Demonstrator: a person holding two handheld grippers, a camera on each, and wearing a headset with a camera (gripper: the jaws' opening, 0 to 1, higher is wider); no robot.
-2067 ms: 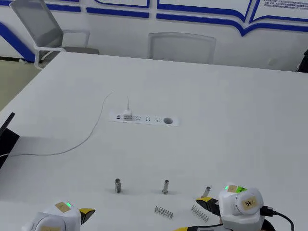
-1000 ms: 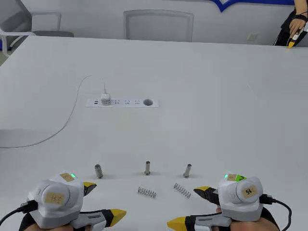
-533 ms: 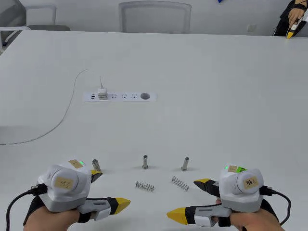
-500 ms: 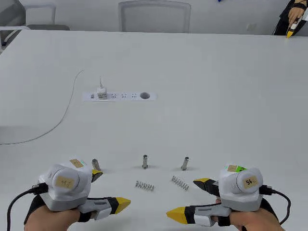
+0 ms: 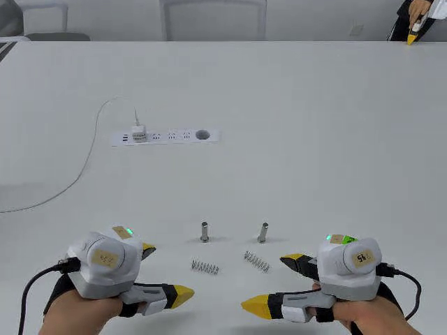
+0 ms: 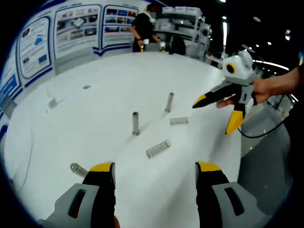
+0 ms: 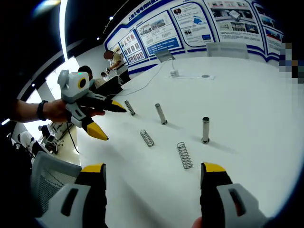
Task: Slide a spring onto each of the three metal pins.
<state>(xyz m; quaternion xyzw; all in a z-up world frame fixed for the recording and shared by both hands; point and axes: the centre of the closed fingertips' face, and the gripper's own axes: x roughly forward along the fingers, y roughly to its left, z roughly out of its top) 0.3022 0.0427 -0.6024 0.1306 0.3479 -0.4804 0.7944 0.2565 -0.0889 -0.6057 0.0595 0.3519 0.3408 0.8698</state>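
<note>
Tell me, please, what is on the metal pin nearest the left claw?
A spring is slid over that pin, its coils wrapping it. The shaft beneath the coils is covered, so whether the spring reaches the base cannot be seen.

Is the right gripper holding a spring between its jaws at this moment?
No, the right gripper is open with nothing between its jaws, and the nearer spring and the farther spring lie on the table.

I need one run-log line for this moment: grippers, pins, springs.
left hand-held gripper: open, empty | right hand-held gripper: open, empty | pin with spring: one | bare pins: two | loose springs: two
</note>
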